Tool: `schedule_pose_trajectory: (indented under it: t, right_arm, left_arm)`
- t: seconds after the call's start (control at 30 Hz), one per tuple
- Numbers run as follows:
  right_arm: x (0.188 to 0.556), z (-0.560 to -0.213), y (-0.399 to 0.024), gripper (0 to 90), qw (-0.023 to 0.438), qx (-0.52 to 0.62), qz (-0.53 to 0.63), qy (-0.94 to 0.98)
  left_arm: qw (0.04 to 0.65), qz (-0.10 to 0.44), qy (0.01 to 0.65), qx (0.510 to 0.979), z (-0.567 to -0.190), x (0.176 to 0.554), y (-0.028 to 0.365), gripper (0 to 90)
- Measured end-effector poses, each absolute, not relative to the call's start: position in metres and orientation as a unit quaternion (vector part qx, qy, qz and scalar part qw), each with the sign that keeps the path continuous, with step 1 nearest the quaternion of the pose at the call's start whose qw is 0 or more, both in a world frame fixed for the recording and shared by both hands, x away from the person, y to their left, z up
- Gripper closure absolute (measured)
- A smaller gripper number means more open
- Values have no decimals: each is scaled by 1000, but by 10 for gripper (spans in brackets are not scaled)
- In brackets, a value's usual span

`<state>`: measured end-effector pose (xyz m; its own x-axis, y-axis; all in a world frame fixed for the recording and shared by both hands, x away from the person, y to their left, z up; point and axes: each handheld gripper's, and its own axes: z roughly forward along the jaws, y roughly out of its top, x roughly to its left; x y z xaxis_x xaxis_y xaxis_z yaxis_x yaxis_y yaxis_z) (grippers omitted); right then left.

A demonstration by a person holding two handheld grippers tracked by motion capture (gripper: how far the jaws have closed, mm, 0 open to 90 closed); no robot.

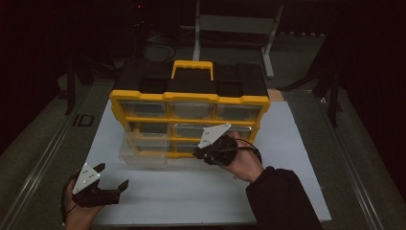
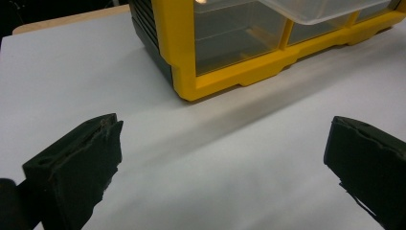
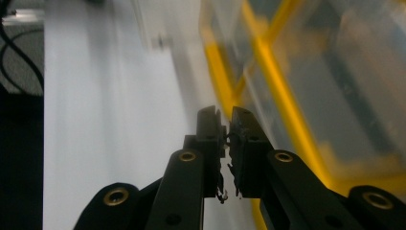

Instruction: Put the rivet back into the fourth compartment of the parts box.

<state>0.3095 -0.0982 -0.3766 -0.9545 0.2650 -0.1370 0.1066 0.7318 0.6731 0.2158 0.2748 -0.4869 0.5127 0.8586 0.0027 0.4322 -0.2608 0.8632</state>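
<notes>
Here we see the yellow-and-black drawer organizer [image 1: 191,103] standing on the white bench [image 1: 287,143], its lower-left clear drawer [image 1: 143,154] pulled out, our right gripper [image 1: 198,152] clenched on nothing just before its lower front, and our left gripper [image 1: 114,178] released, near the bench's front-left corner

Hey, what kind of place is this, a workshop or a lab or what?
Probably a lab or workshop test bench: a yellow and black drawer organizer sits on a white sheet over a table, a metal frame stand stands behind, and the room around is dark.
</notes>
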Motion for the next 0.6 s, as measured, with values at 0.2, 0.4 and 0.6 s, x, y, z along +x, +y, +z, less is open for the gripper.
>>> schedule_pose_trajectory:
  t: [0.2, 0.4, 0.6]
  right_arm:
    - [313, -356, -76, 829, 119, 80, 389, 910]
    - [317, -340, -58, 829, 111, 70, 428, 894]
    - [316, -335, -39, 829, 108, 59, 451, 884]
  left_arm:
    - [432, 246, 427, 755, -487, 216, 275, 2]
    - [433, 247, 427, 755, -487, 216, 275, 2]
    - [433, 247, 427, 755, -487, 216, 275, 2]
